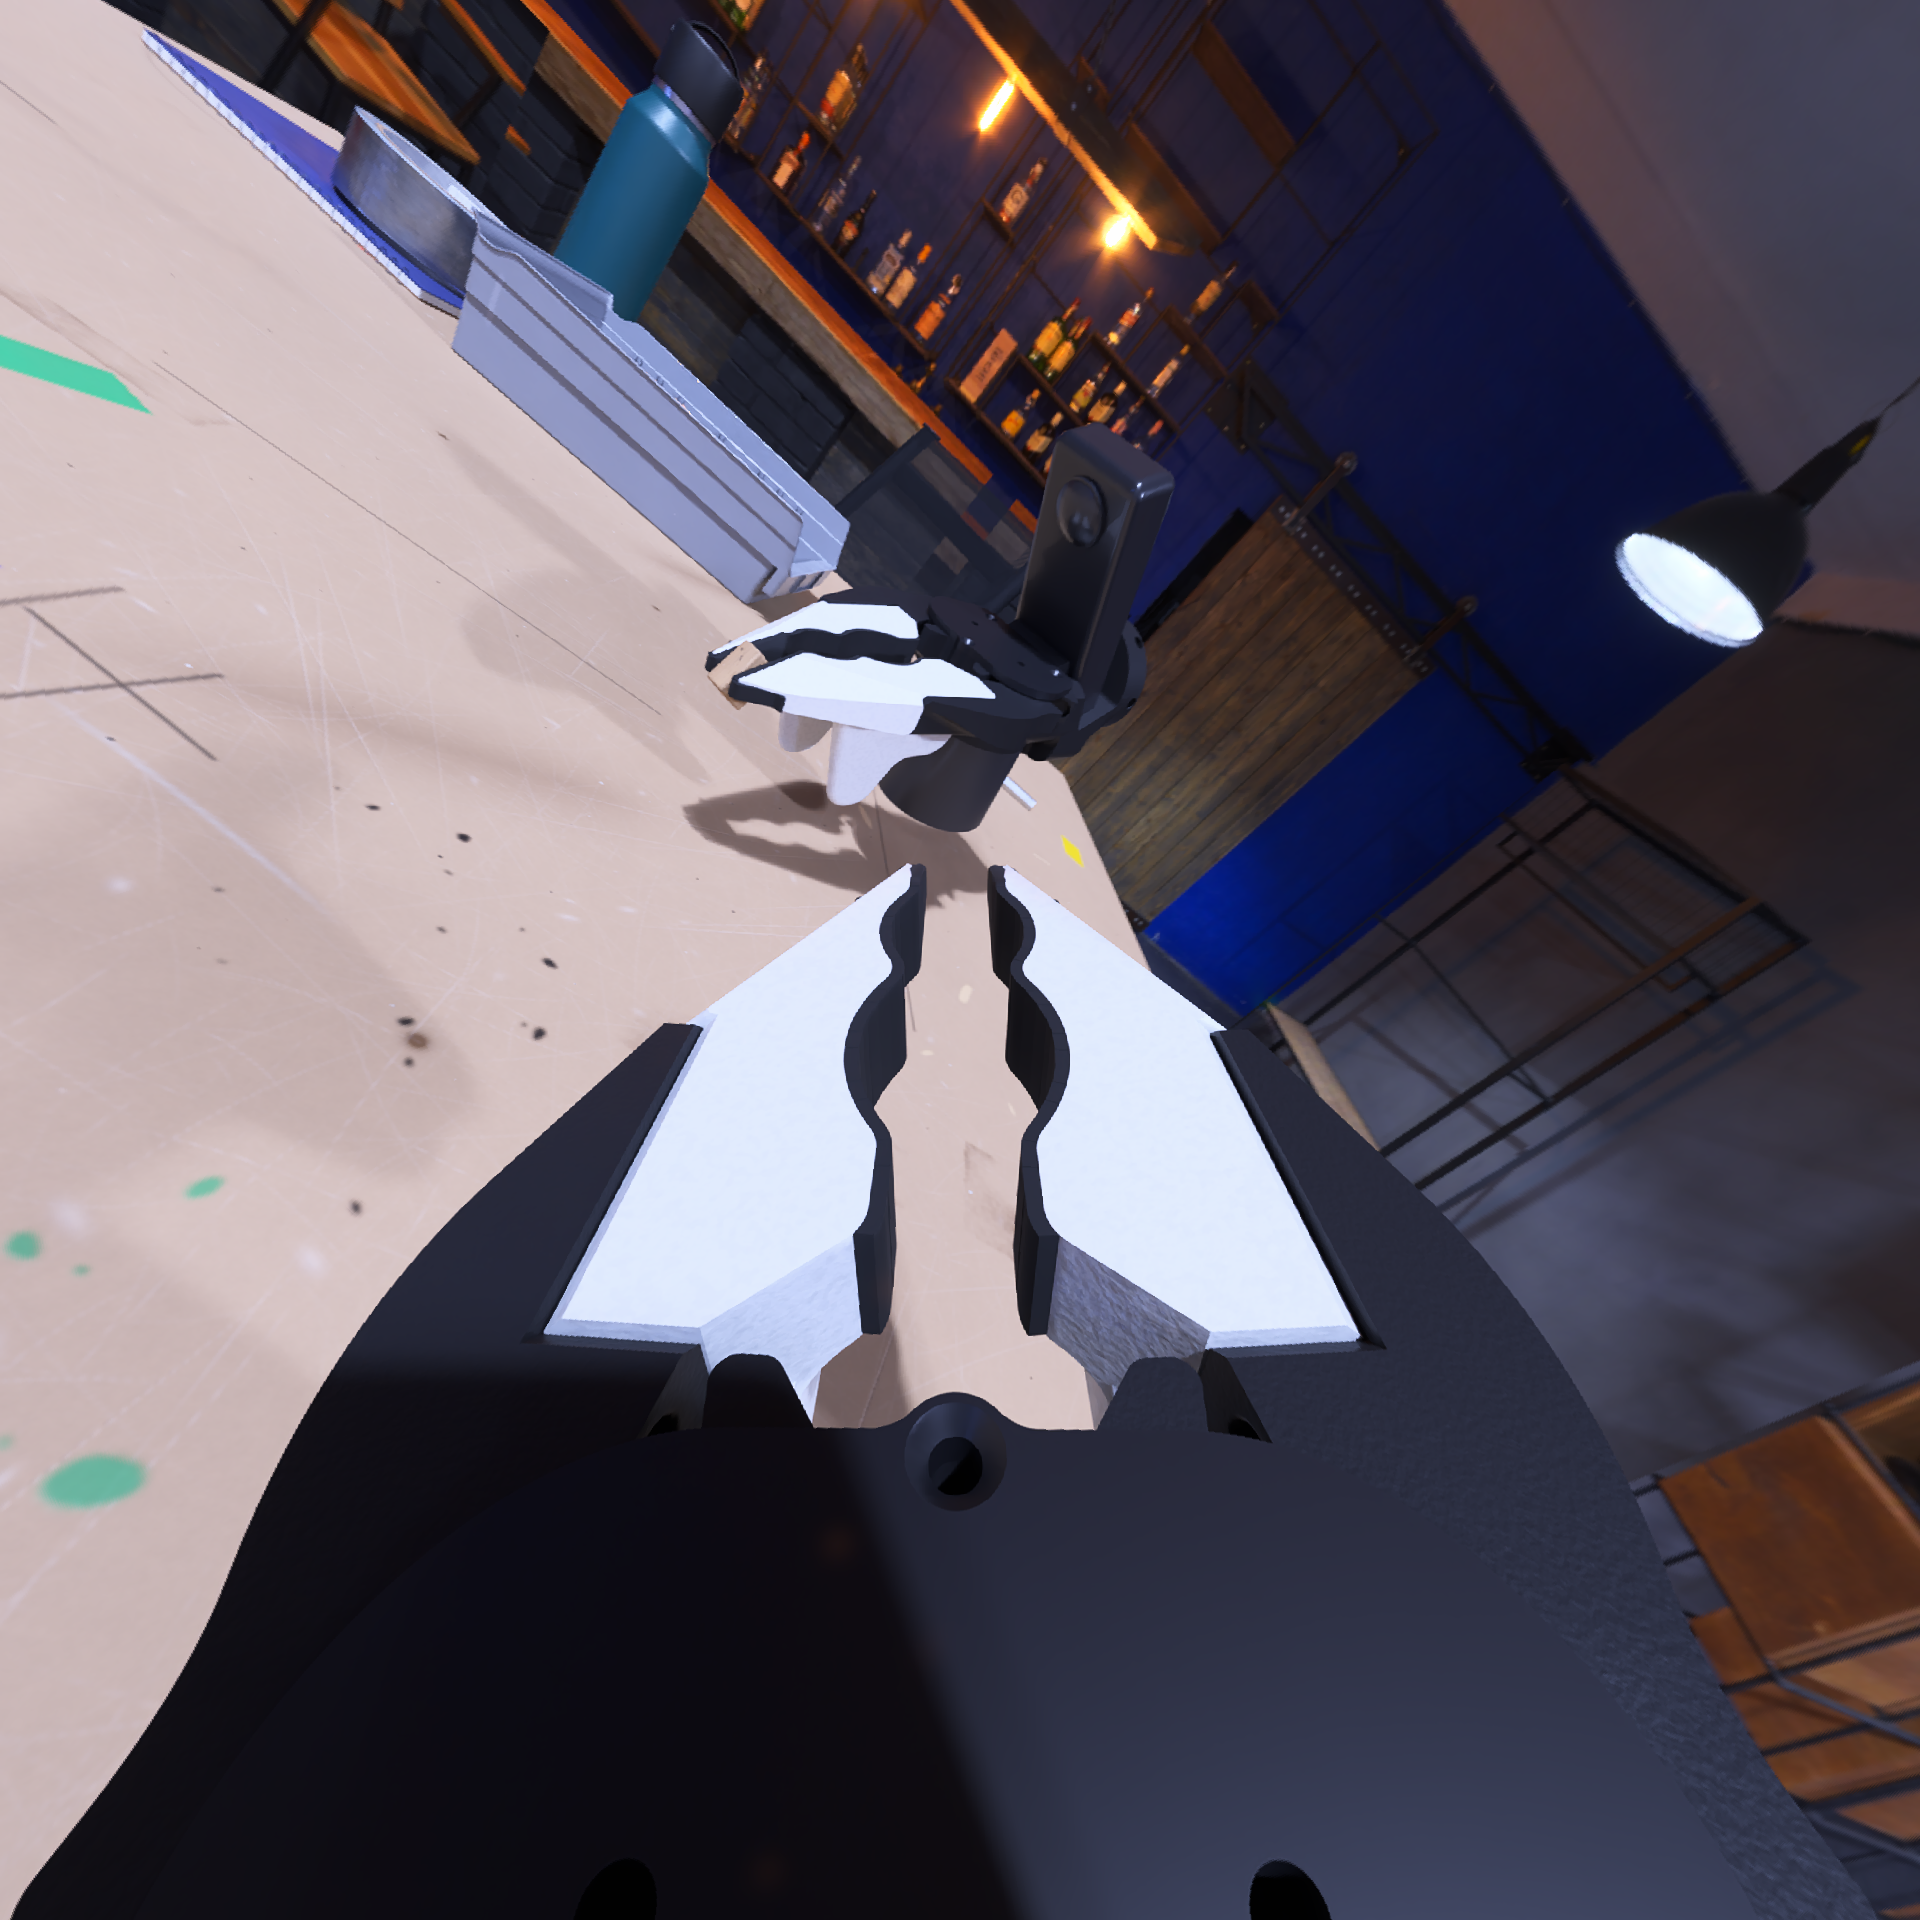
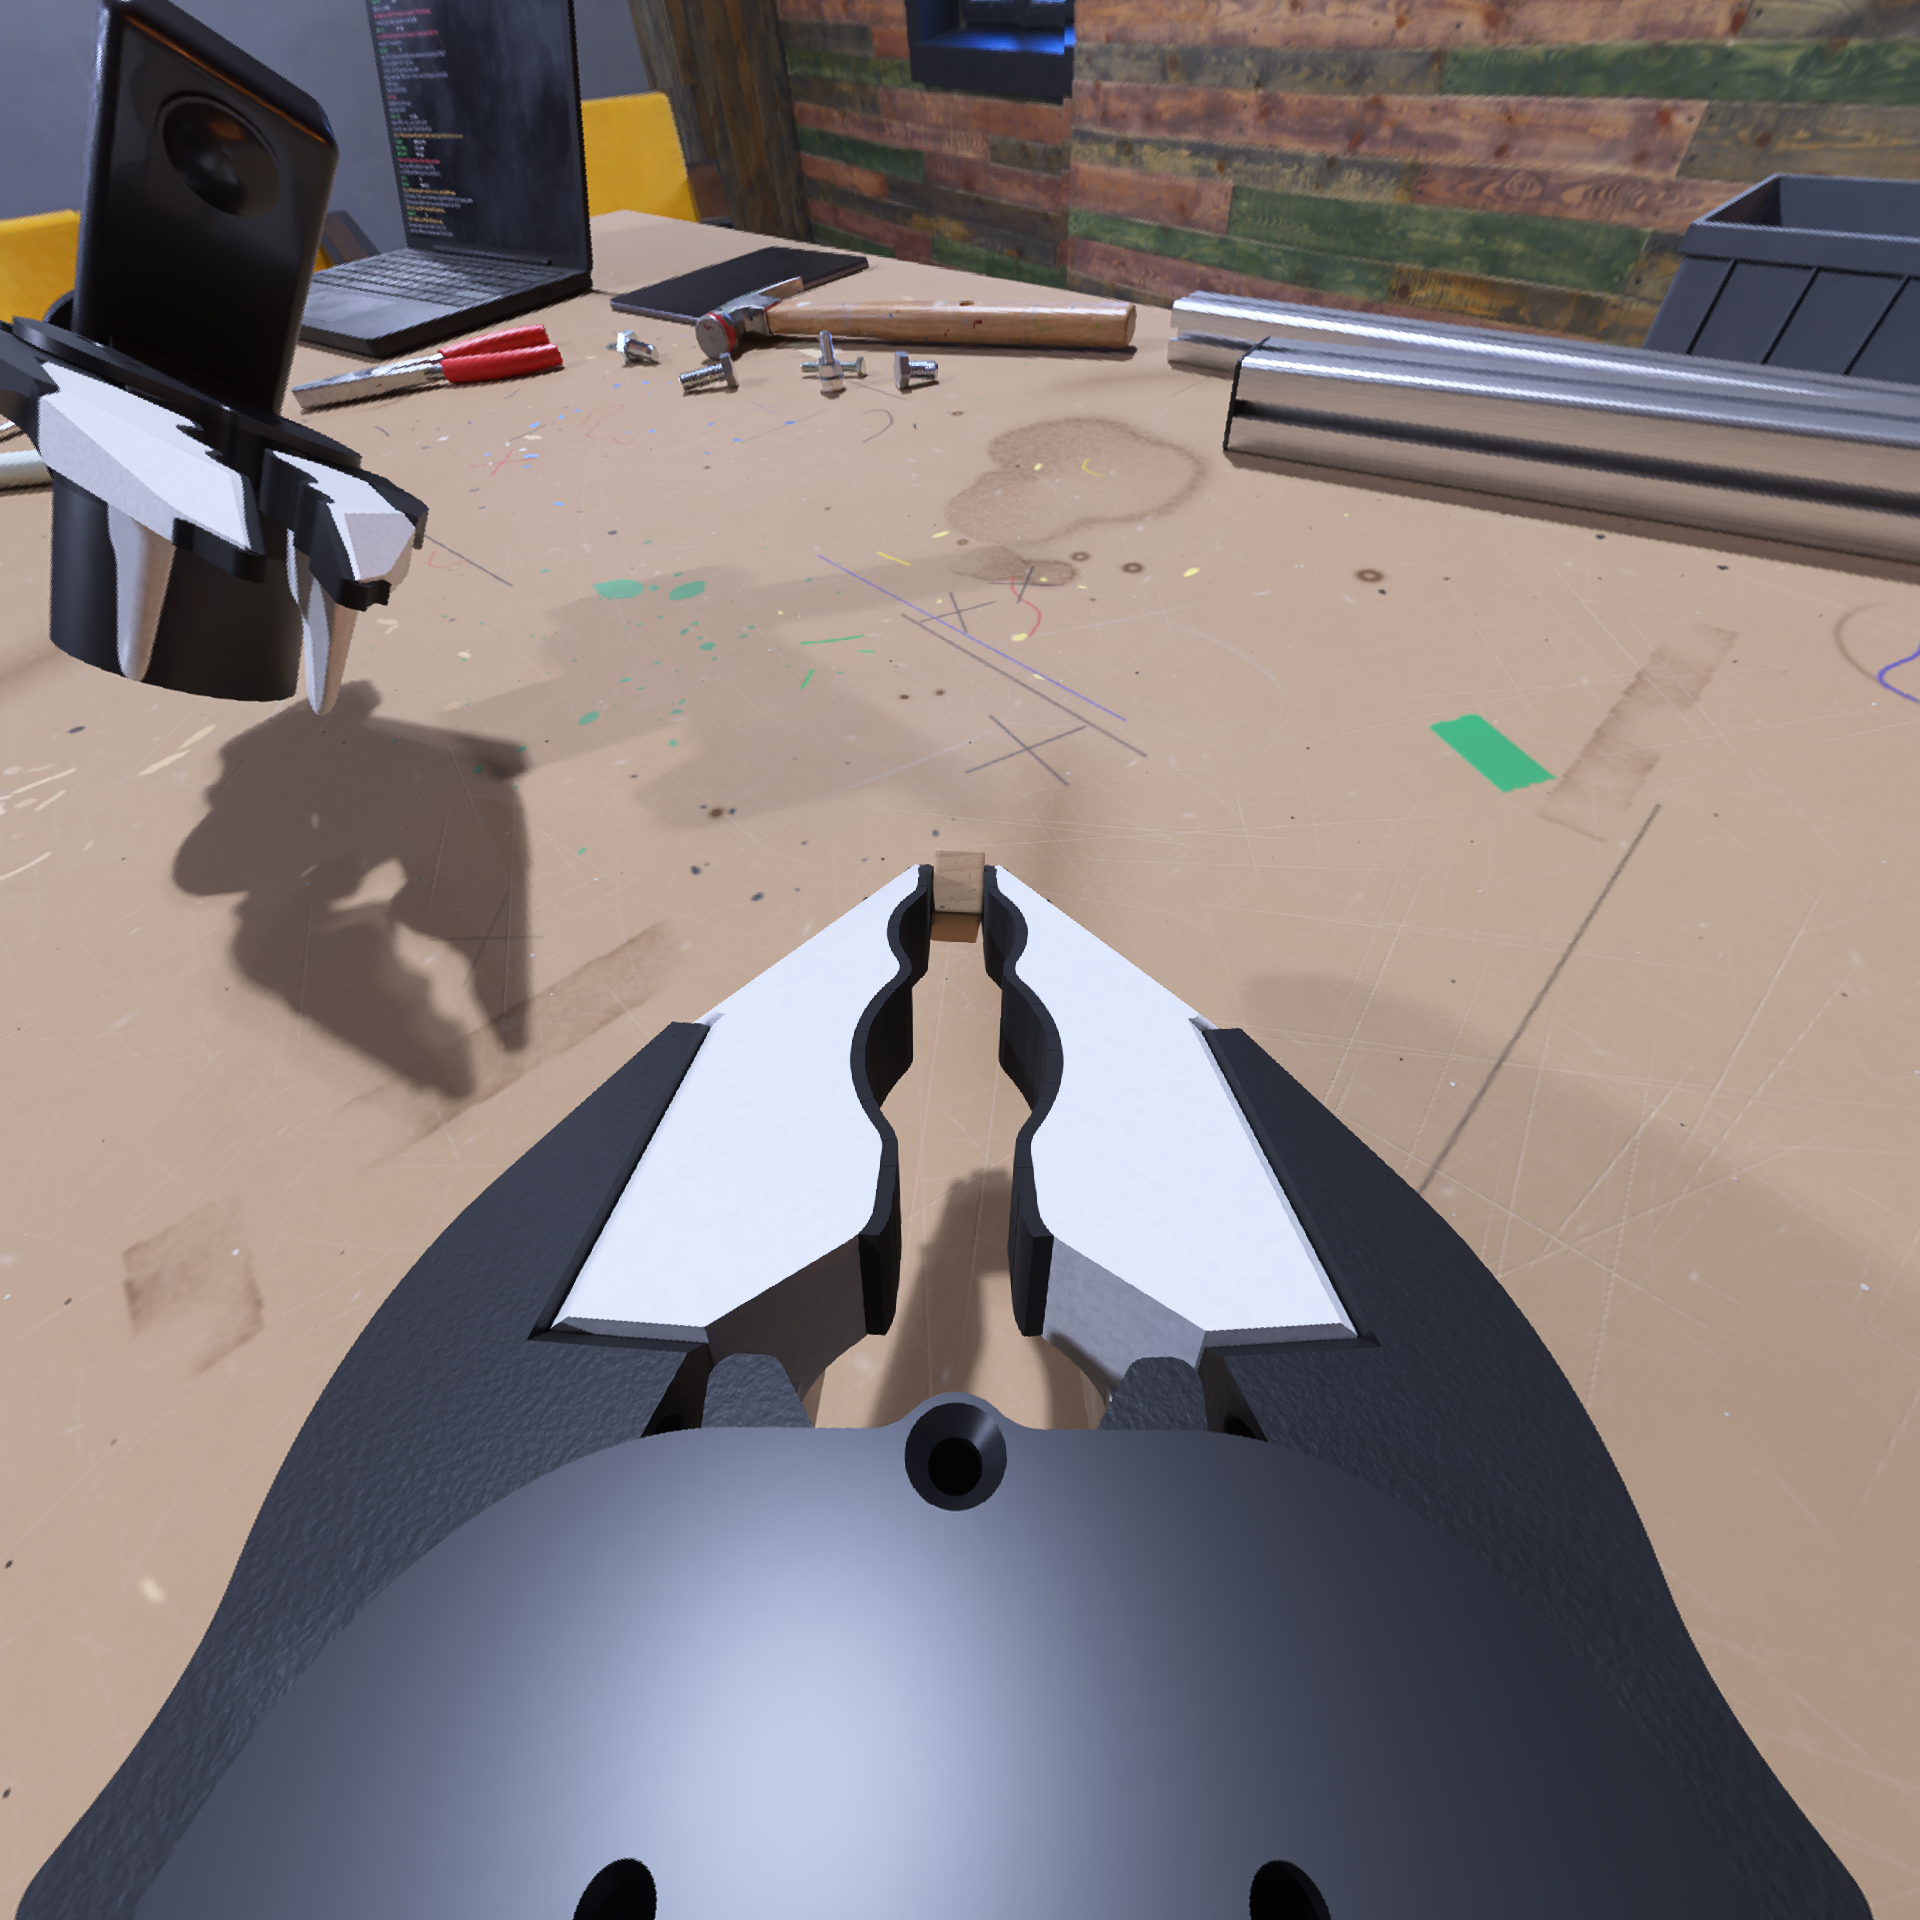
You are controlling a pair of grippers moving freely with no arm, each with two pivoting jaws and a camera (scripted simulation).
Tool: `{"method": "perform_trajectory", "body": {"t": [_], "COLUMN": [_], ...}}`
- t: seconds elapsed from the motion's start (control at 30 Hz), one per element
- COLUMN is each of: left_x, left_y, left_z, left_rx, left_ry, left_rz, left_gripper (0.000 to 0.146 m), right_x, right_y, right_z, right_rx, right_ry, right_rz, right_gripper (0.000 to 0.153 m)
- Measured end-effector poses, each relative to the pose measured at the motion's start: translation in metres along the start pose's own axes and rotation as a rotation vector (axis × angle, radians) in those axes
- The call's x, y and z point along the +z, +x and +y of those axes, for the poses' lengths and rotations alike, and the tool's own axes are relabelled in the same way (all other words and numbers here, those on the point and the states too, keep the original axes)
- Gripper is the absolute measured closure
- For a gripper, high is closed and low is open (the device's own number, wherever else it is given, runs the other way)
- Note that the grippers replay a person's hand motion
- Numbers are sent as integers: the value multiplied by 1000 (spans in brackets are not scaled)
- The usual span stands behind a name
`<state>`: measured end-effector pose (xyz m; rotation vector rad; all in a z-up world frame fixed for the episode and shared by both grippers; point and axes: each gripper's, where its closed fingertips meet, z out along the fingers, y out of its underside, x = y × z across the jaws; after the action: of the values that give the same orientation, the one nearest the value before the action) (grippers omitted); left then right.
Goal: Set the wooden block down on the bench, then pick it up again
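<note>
In the left wrist view, the left gripper (image 1: 954, 878) hangs over the bench (image 1: 312, 831), a pale tan board scuffed with fine scratches, dark specks and green paint spots; its white, wavy-edged fingers lined in black stand a narrow gap apart with nothing between them, only bare bench showing through. Farther off, the right gripper (image 1: 727, 670) floats above the bench near its far edge, and a small pale wooden block (image 1: 740, 657) peeks out at its fingertips, pinched between them. Behind it lie a long grey ribbed metal profile (image 1: 644, 416), a tall teal bottle (image 1: 644, 177) with a black cap, and a dull round metal tin (image 1: 405, 192) resting on a blue flat pad (image 1: 260, 125). In the right wrist view, the right gripper (image 2: 956, 883) has its jaws closed on the wooden block (image 2: 958, 878), a small light-grained cube clamped at the very tips above the bench (image 2: 1351, 1039); whether it touches the surface I cannot tell. The left gripper (image 2: 353, 582) hovers at upper left with its matt black body, casting a dark shadow. Across the far side sit a wooden-handled hammer (image 2: 935, 320), red-handled pliers (image 2: 447, 364), several shiny bolts (image 2: 821, 364), an open laptop (image 2: 457, 208), bright aluminium extrusions (image 2: 1558, 416) and a dark grey crate (image 2: 1808, 270). A strip of green tape (image 2: 1491, 753) lies flat to the right.
</note>
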<state>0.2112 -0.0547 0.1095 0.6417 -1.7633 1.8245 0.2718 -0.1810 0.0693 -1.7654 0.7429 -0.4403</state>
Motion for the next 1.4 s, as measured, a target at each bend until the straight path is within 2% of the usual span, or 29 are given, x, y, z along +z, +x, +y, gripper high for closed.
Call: {"method": "perform_trajectory", "body": {"t": [0.27, 0.6, 0.83, 0.93, 1.07, 1.27, 1.4], "left_x": [-1, 0, -3, -7, -17, -31, -29], "left_y": [1, 2, 2, 2, -2, -2, 0], "left_z": [-5, 0, 0, 2, 3, -4, -1], "left_rx": [-92, -28, -38, -31, -7, 20, -36], "left_ry": [30, 1, 14, 25, 43, 90, 80], "left_rz": [55, 22, 14, -4, -65, -112, -68], "left_gripper": [132, 132, 132, 132, 132, 132, 130], "right_x": [9, 9, 8, 12, 23, 47, 49], "right_y": [-5, -13, -14, -15, -31, -49, -50], "right_z": [10, 11, 10, 0, -29, -18, -16], "right_rx": [15, -55, -68, -54, -3, -142, -214], "right_ry": [-86, -91, -83, -45, 68, -30, -40], "right_rz": [-67, -67, -69, -72, -135, -167, -152], "right_gripper": [144, 144, 144, 144, 144, 144, 144]}}
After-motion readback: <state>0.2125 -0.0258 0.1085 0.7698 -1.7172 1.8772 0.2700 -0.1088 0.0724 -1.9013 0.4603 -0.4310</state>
